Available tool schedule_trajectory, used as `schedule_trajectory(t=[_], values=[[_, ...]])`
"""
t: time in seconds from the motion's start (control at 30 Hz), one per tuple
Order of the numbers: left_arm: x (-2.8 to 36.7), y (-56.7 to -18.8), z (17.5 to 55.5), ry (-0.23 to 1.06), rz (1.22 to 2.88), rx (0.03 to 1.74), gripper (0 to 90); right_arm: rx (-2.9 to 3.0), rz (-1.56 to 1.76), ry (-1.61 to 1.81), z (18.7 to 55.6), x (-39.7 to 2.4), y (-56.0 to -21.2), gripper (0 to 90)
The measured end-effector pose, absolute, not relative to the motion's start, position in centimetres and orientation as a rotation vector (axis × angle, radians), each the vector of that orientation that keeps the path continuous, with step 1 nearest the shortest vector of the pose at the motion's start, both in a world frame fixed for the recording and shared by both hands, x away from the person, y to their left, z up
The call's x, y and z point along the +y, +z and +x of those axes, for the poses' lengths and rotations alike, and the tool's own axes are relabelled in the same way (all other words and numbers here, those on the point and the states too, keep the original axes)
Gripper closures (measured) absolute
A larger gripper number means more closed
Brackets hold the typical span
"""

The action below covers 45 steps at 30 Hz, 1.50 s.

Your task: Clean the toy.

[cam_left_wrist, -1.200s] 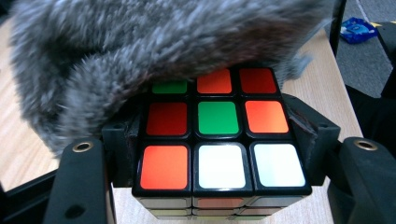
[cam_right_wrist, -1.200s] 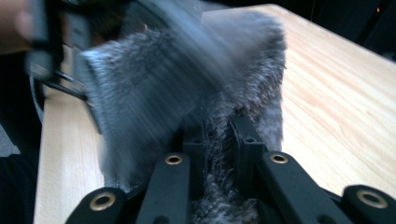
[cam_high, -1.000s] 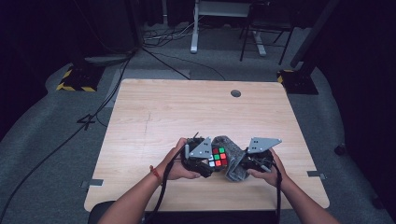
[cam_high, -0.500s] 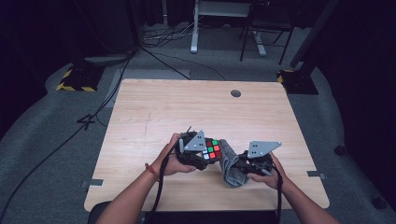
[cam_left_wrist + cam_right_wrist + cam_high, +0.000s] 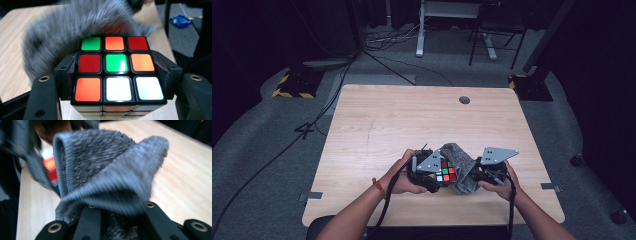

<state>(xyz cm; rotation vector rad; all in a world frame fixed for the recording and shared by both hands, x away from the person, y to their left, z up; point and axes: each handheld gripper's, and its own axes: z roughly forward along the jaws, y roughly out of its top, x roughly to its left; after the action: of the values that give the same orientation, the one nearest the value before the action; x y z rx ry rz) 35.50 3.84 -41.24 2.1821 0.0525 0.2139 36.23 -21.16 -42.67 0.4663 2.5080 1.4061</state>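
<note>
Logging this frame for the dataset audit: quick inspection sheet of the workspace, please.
Surface: wooden table, round grommet hole near the far edge.
Job's things: puzzle cube, scrambled; grey cloth against its side, blurred.
Clutter: nothing seen on the table.
Grippers: left gripper shut on the puzzle cube, jaws on two opposite sides; right gripper shut on the grey cloth.
Cables: a black cable trails from each gripper toward the person; more on the floor.
Surroundings: grey carpet, yellow-black striped base, desk legs behind, blue wrapper on the floor.
</note>
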Motion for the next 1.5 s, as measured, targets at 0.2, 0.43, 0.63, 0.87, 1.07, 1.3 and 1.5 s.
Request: schedule_trajectory(t=[0.2, 0.43, 0.63, 0.87, 1.07, 1.3, 1.5], values=[[4.8, -40.7, 36.0, 0.242, 2.137, 0.102, 33.7, 2.582, 0.457, 1.335, 36.3, -20.4, -43.7, 79.2], [5.5, -40.9, 36.8, 0.242, 2.149, 0.141, 33.7, 2.573, 0.43, 1.37, 35.7, -20.2, -43.5, 79.1], [4.7, -41.6, 36.8, 0.254, 2.191, 0.133, 33.5, 2.512, 0.399, 1.461, 35.0, -20.8, -42.0, 79.2], [4.4, -41.9, 36.8, 0.249, 2.223, 0.132, 33.3, 2.487, 0.384, 1.533, 35.1, -20.8, -41.7, 79.3], [3.4, -42.7, 36.4, 0.265, 2.288, 0.103, 33.5, 2.487, 0.341, 1.546, 34.7, -20.1, -41.3, 79.2], [3.5, -42.4, 36.2, 0.237, 2.244, 0.089, 33.7, 2.458, 0.413, 1.468, 35.5, -20.5, -41.6, 79.3], [3.9, -41.7, 36.1, 0.248, 2.207, 0.096, 33.8, 2.536, 0.496, 1.359, 36.9, -21.1, -43.2, 79.3]])
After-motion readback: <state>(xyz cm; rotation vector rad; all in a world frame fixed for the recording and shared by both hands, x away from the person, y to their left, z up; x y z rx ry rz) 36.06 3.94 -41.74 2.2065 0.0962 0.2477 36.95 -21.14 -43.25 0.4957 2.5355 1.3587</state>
